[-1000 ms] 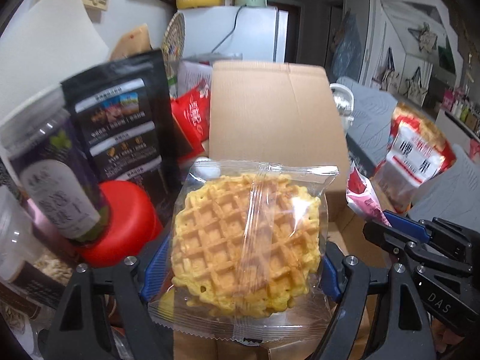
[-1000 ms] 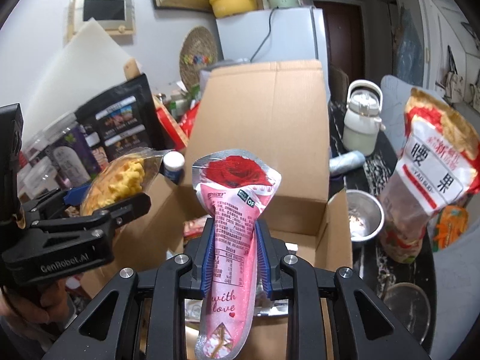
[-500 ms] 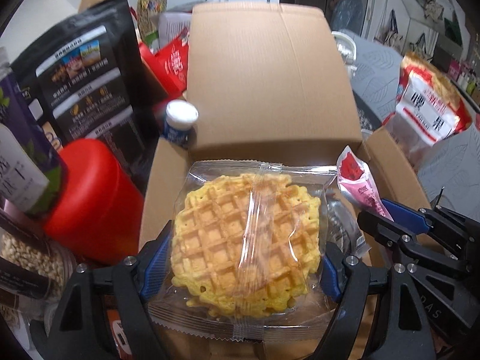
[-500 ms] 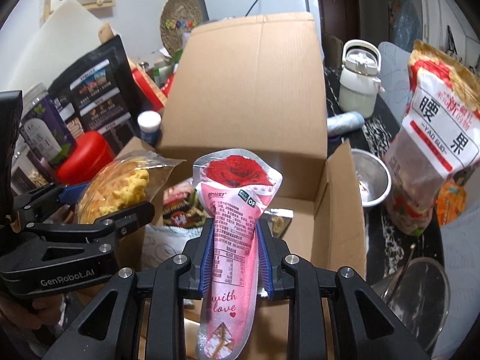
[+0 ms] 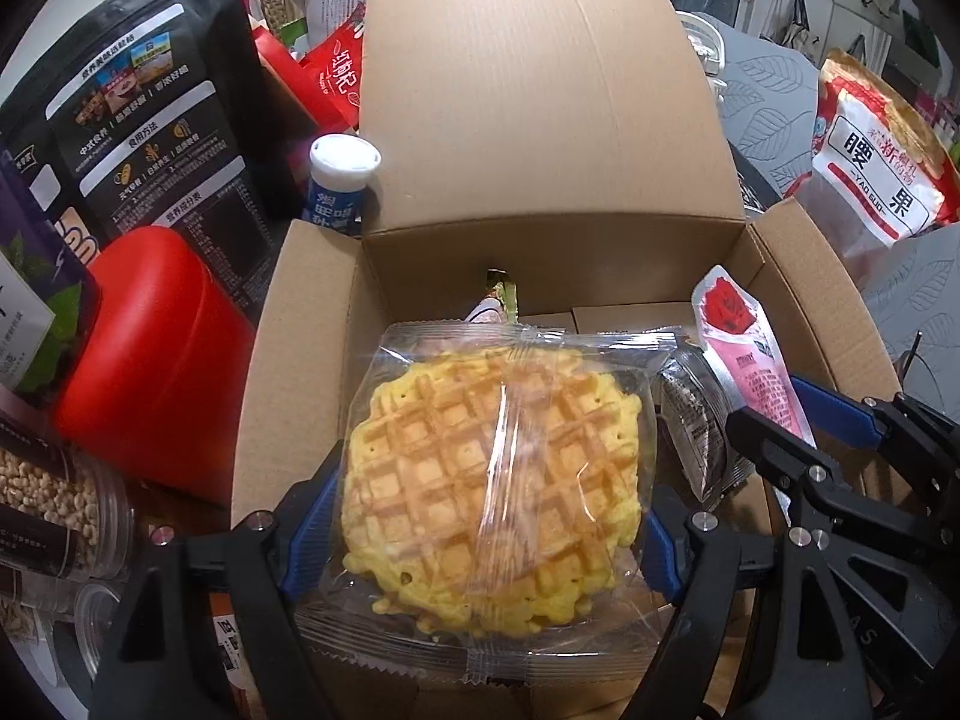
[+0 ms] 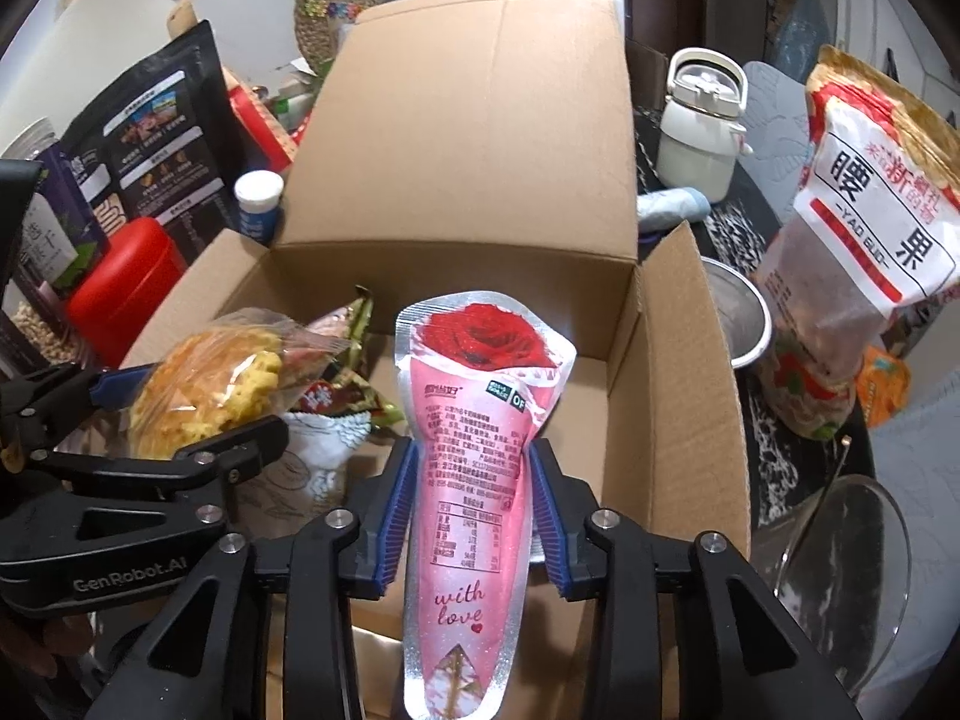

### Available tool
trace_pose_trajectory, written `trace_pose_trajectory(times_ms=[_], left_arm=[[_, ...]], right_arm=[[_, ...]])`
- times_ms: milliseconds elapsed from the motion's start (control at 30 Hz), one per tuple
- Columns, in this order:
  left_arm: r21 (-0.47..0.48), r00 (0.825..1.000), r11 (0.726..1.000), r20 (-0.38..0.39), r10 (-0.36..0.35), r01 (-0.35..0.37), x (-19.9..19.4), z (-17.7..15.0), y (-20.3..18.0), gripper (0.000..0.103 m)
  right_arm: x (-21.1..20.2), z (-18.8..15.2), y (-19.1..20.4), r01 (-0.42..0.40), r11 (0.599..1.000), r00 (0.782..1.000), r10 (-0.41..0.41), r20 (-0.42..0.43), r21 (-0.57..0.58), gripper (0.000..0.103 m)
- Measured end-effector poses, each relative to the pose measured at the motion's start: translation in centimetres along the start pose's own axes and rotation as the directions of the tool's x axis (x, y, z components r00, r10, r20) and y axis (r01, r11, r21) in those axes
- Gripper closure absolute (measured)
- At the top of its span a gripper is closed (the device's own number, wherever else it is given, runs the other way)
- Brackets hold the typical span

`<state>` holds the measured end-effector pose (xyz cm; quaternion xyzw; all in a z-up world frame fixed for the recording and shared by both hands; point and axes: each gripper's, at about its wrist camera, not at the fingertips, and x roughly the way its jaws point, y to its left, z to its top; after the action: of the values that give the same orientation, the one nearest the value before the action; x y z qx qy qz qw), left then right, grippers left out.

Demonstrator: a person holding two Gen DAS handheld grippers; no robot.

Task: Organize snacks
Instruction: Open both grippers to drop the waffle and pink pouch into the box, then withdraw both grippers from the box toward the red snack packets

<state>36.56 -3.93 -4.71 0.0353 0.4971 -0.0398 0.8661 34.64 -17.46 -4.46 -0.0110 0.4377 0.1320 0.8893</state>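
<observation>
- Pink rose-print foil pouch (image 6: 468, 480): sits between the blue pads (image 6: 393, 516) of the right gripper (image 6: 471, 516), above the open brown cardboard box (image 6: 678, 372). Long axis runs along the fingers, rose end pointing forward and down toward the box floor.
- Right gripper: jaws opening; a gap shows on each side of the pouch, so release into the box appears under way.
- Clear-wrapped yellow waffle (image 5: 492, 480): pinched edge to edge, flat face to the camera, by the left gripper (image 5: 480, 534), whose jaws are spread wide on it, over the box's near-left part.
- Box contents: other wrapped snacks lie beneath.
</observation>
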Motion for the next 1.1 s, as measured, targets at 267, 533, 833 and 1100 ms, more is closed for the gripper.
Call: trace_pose_trajectory(times_ms=[267, 533, 833, 1100], left_arm=[[-0.012, 1.0, 1.0, -0.006, 0.014, -0.014, -0.7, 0.3, -0.3, 0.021], [0.005, 0.997, 0.998, 0.053, 0.063, -0.063, -3.4, -0.4, -0.3, 0.021], [0.013, 0.993, 0.998, 0.108, 0.056, -0.058, -5.3, -2.1, 0.3, 0.02], [0.012, 0.987, 0.997, 0.141, 0.072, -0.074, -6.3, -2.0, 0.0, 0.015]], right_arm=[[-2.2, 0.0, 0.5, 0.029, 0.999, 0.999, -0.028, 0.039, -0.026, 0.044], [-5.0, 0.2, 0.8, 0.035, 0.999, 0.996, -0.033, 0.086, -0.026, 0.04], [-7.5, -0.4, 1.3, 0.048, 0.998, 0.991, -0.043, 0.125, -0.041, 0.037], [-8.8, -0.8, 1.0, 0.064, 0.998, 0.989, -0.059, 0.138, -0.03, 0.037]])
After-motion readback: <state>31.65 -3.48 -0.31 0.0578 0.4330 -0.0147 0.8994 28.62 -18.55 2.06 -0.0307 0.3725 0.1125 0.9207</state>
